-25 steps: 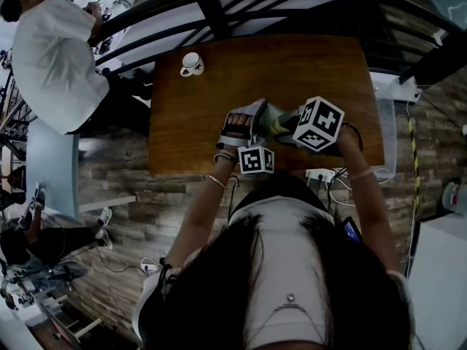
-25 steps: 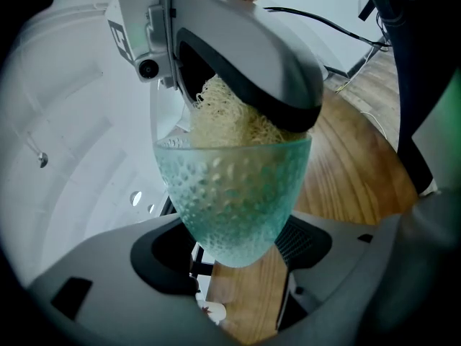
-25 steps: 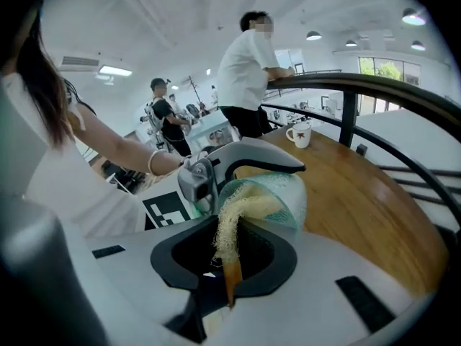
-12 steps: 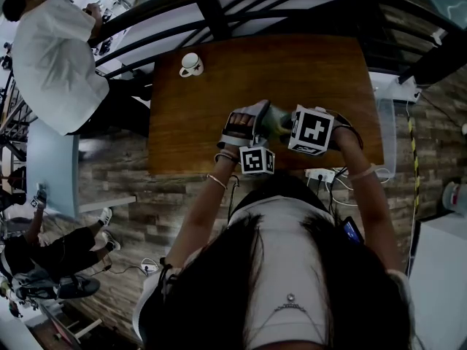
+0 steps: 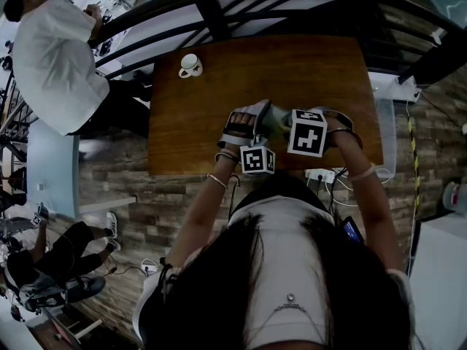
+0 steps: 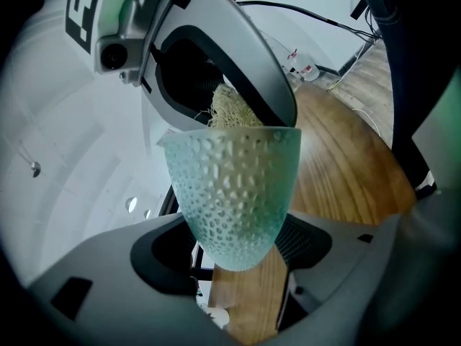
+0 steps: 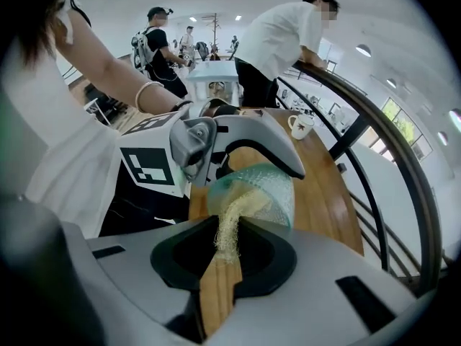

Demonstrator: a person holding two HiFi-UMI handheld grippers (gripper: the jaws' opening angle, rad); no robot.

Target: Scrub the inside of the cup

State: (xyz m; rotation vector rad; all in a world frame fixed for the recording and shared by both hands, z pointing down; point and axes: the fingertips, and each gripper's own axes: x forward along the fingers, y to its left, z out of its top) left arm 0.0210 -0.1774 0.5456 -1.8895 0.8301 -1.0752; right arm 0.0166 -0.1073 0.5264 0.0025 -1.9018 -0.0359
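Observation:
A pale green dimpled glass cup (image 6: 234, 193) is held over the wooden table (image 5: 219, 93), and my left gripper (image 6: 238, 247) is shut on its lower part. From above, my right gripper (image 7: 227, 245) points steeply down into the cup's mouth, shut on a strip of straw-coloured loofah scrubber (image 7: 230, 222). The loofah's end (image 6: 230, 110) sits inside the cup (image 7: 268, 189) near its rim. In the head view the cup (image 5: 273, 122) shows as a green sliver between my two hands, beside the right gripper's marker cube (image 5: 308, 132).
A white mug (image 5: 192, 65) stands at the table's far left corner. A dark railing (image 7: 374, 150) runs beyond the table's far edge. A person in a white shirt (image 5: 51, 57) leans on it, and other people stand further back (image 7: 162, 45).
The right gripper has rolled about its own axis and its marker cube has shifted slightly left, the loofah staying in the cup. The left gripper and cup have kept still.

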